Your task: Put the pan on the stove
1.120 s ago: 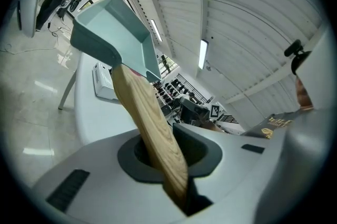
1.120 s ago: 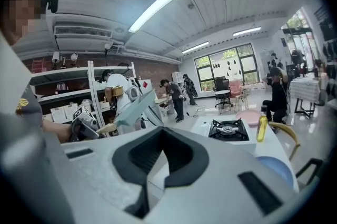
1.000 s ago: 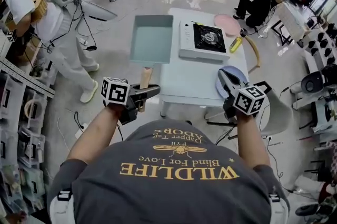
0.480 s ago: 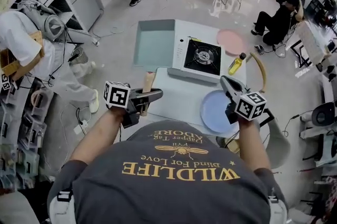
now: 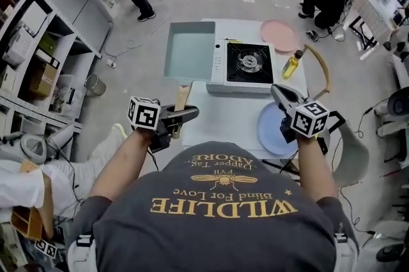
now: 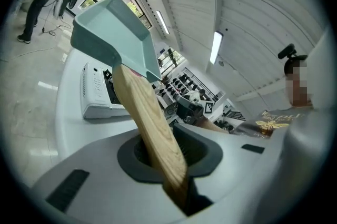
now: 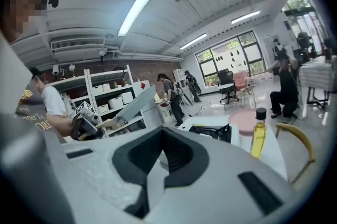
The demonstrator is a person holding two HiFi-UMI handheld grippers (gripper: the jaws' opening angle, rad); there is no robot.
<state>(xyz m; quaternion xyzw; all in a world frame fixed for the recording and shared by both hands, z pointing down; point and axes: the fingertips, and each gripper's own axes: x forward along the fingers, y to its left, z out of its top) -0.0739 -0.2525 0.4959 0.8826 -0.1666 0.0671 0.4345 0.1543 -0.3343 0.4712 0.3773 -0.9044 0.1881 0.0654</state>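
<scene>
Left of the white gas stove [image 5: 241, 66], just beside it, hangs the pale teal rectangular pan [image 5: 190, 50], its long wooden handle [image 5: 182, 97] running back into the left gripper [image 5: 184, 115], which pinches it; the right gripper [image 5: 281, 97], before the stove, is pressed together, empty

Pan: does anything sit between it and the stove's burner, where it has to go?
Nothing visible does. The left gripper is shut on the wooden handle of the pan, holding it just left of the stove, whose burner is bare. The yellow bottle and pink plate lie to the stove's right.
</scene>
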